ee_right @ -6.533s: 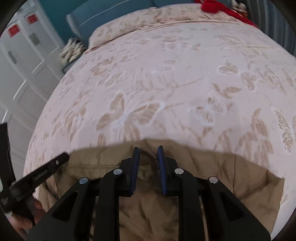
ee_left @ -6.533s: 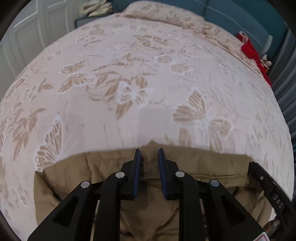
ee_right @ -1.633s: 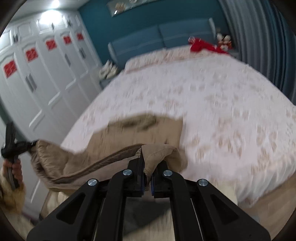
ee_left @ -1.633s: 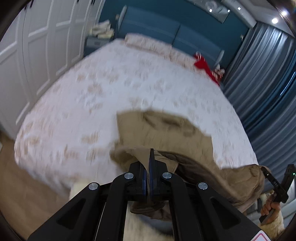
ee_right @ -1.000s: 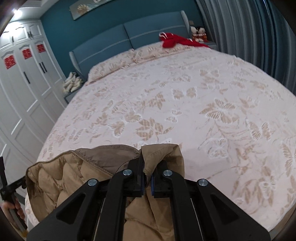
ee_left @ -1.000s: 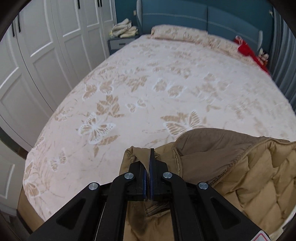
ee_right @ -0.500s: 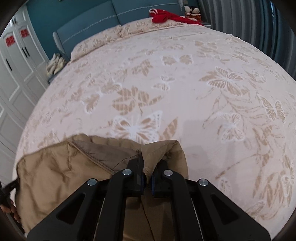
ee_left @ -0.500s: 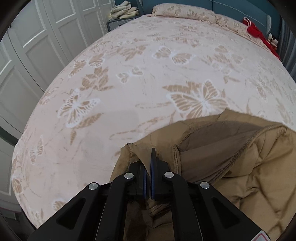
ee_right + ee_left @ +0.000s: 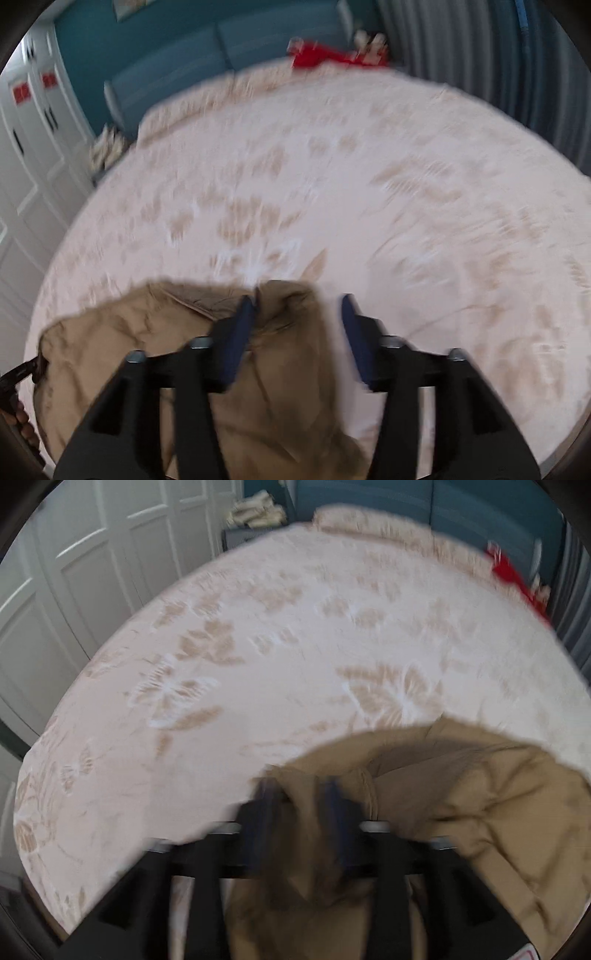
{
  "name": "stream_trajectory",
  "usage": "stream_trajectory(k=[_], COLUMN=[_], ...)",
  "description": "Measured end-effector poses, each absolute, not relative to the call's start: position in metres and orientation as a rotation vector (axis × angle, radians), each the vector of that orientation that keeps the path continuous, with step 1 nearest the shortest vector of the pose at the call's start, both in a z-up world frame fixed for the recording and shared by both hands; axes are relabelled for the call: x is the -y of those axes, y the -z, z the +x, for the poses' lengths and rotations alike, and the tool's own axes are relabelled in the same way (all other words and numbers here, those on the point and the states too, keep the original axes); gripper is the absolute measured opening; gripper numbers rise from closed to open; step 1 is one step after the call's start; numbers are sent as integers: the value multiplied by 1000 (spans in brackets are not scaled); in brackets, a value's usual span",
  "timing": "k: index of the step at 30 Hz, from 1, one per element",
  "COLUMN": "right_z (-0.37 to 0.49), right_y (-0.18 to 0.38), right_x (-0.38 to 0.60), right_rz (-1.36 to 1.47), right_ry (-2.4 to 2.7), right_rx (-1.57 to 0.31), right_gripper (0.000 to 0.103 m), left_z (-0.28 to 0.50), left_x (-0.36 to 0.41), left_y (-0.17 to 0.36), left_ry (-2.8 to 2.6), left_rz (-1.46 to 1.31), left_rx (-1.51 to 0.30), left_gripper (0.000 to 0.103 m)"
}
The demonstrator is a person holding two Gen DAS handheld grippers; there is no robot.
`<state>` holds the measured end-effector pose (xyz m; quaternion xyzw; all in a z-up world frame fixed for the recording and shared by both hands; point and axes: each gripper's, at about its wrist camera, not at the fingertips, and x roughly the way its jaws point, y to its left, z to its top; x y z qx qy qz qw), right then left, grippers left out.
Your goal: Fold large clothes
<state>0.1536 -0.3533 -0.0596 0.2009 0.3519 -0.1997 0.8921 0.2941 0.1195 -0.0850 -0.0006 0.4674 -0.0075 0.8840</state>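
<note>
Your left gripper (image 9: 301,794) has just been opening: its jaws stand apart, with a loose bunch of the tan jacket (image 9: 461,812) lying between them, and through the blur you cannot tell whether either pad touches the cloth. It tips steeply down at the jacket's near corner. Your right gripper (image 9: 299,317) has just been opening too; its jaws are parted to a middling gap, the left pad against a hump of the jacket (image 9: 147,332) and the other pad standing clear over bare bedspread, so nothing is pinched. It slants down less steeply than your left. The jacket lies bunched on the bed (image 9: 258,646) at its foot end, nearest you, its long axis running across the bed from one gripper to the other, with the puffy quilted lining turned up on the side toward your right gripper in the left wrist view. In the right wrist view the far edge of the jacket ends by a person's hand (image 9: 18,424) gripping a dark handle, at the foot corner of the bed on the wardrobe (image 9: 26,155) side. Beyond the jacket the butterfly bedspread runs bare up to the pillows (image 9: 369,524) and the blue headboard (image 9: 221,48), where a red cloth (image 9: 325,55) lies at the head corner by the curtains (image 9: 480,48).
</note>
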Motion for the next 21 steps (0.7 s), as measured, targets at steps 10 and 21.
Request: stream_trajectory(k=[10, 21], right_z=[126, 222], right_y=[18, 47], right_x=[252, 183], right_rz=[228, 179], right_ry=[174, 76], right_rx=[-715, -848], right_gripper=[15, 15], left_z=[225, 278], left_x=[-77, 35], left_y=[-2, 60], left_ry=[128, 198], left_rz=[63, 131], left_rx=[-753, -941], left_gripper=[73, 64])
